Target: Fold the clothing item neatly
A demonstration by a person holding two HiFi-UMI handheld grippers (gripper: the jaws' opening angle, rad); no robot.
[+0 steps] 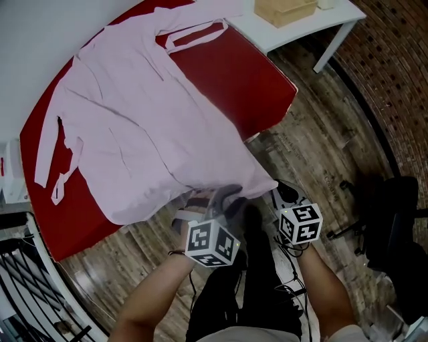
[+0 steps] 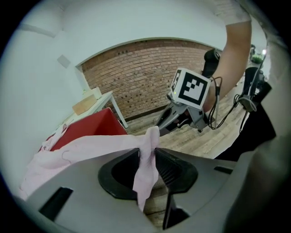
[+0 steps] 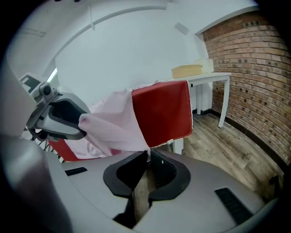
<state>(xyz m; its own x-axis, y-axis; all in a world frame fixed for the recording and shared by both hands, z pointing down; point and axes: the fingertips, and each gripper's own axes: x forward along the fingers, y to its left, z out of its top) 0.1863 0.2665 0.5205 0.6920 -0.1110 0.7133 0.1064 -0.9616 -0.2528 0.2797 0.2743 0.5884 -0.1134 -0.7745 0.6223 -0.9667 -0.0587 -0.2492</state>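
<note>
So, closest to the person, both tools sat just off the near edge of the red surface (image 1: 247, 73), where the hem of the pink garment (image 1: 147, 127) spilled over that edge above the wooden floor (image 1: 314, 133). The right tool (image 3: 148, 157) was pressed together on a thin corner of the hem, properly pinching it. The left tool (image 2: 146, 152) was the iffy one: its jaws stood a little apart with a bunched strip of hem hanging between them, more draped than clamped as far as I could tell.

Past that, the rest of the garment lay spread fairly flat across the surface and ran toward the far edge. Its ties (image 1: 57, 167) trailed near the left edge, with another loop up by the far edge. Beyond the far right corner was a white surface (image 1: 314, 23) with a cardboard box (image 1: 284, 10) on it, not part of this.

My read is that this was the start of the first fold, with the near hem picked up at two points. Next move probably needed the left tool to bite down firmly first. Then both could lift together and carry the hem evenly toward the far edge, so it wouldn't go skewed.
</note>
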